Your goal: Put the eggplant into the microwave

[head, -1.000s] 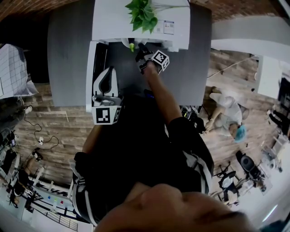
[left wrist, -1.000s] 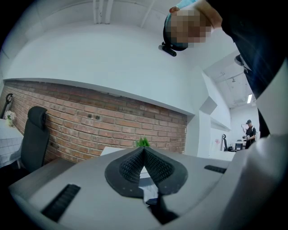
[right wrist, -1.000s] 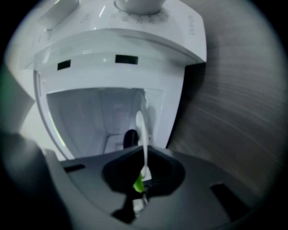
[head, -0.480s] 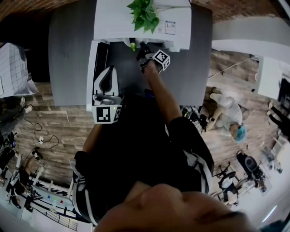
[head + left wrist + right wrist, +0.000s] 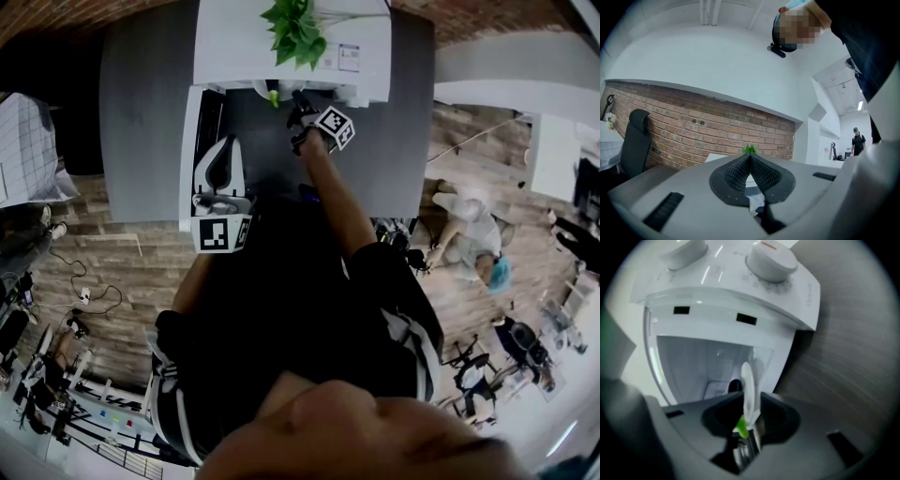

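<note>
Right gripper view: at the mouth of the microwave [image 5: 723,295], right gripper [image 5: 749,403], its 2 jaws just opening, loose around the green-stemmed eggplant [image 5: 746,383], likely to release it inside. Left gripper [image 5: 750,158] closed, empty, held clear.

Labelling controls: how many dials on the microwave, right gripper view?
2 on the white microwave: one round white dial with a red mark at top centre, the other at top left, cut by the frame. More may be hidden.
</note>
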Motion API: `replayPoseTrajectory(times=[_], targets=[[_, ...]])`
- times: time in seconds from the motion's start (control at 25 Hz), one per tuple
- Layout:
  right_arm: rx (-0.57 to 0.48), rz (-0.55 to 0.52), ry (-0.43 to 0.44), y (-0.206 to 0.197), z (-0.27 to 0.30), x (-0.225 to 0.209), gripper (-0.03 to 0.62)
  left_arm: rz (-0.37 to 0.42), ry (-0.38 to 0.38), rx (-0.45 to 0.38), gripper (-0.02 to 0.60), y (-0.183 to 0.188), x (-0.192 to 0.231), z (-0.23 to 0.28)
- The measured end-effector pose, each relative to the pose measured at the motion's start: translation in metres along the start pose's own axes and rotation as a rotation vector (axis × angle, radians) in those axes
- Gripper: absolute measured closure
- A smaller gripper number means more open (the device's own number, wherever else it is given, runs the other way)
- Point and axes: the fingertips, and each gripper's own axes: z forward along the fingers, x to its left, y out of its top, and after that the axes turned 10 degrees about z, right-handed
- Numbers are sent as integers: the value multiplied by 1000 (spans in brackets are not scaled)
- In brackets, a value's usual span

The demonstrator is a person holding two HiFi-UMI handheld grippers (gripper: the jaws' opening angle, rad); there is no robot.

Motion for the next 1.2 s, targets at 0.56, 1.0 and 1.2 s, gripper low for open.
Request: replayPoseTrajectory(times=[0.56, 1.0, 1.2], targets=[[83, -1007, -265, -33, -31, 11, 551, -5, 11, -7, 548, 0, 7, -2], [145, -1114, -325, -47, 0, 2, 557, -13, 9, 8, 548, -6, 8, 0], [137, -1103, -326, -39, 13, 7, 557, -17, 7, 21, 548, -10, 10, 3]])
